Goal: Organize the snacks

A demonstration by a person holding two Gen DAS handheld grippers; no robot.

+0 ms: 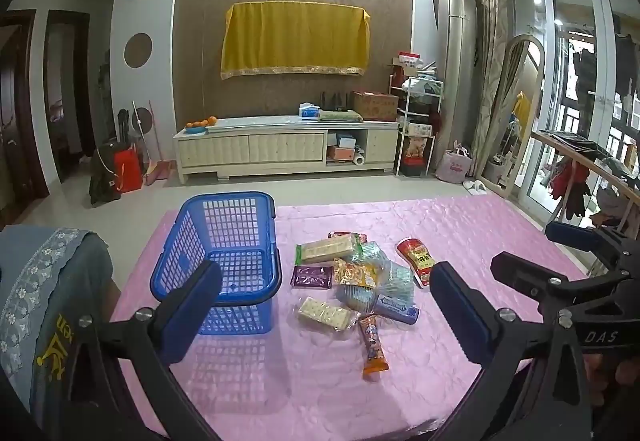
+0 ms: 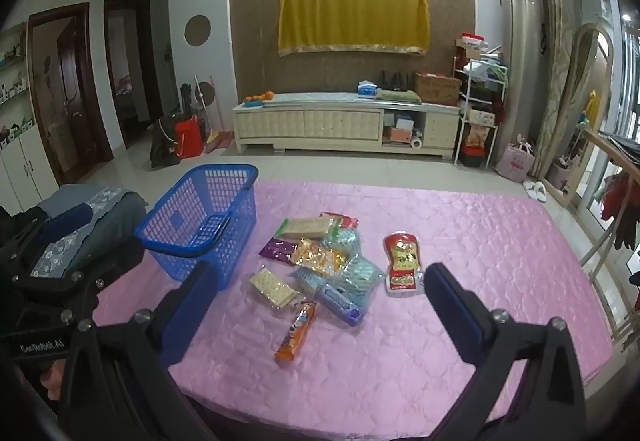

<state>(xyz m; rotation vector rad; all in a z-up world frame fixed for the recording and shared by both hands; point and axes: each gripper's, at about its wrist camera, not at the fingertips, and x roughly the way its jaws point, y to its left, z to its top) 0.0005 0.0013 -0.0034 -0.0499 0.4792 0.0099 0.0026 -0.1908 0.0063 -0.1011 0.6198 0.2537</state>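
**Inspector:** Report the grippers.

**Assistant:** The left gripper (image 1: 324, 305) hovers above the near edge of the table (image 1: 460, 233), fingers spread wide apart, nothing between them. The right gripper (image 2: 320, 301) is likewise held over the near edge, fingers wide apart, holding nothing. Each shows at the margin of the other's view.

**Inspector:** Location of the snacks?

**Assistant:** All lie on the pink quilted table cover, in a loose pile near the centre. A blue basket (image 1: 224, 241) stands just left of the pile, upright, with no snack visible inside. A green-edged wafer pack (image 1: 326, 249) lies at the far side of the pile, a purple packet (image 1: 312, 276) next to the basket, a yellow packet (image 1: 354, 272) in the middle with pale blue packs overlapping it.

**Inspector:** Outliers?

**Assistant:** A clear cracker pack (image 1: 326, 313) lies on the near side. An orange bar (image 1: 373, 345) lies nearest the grippers, pointing toward them. A red pouch (image 1: 418, 261) lies to the right, slightly apart from the pile.
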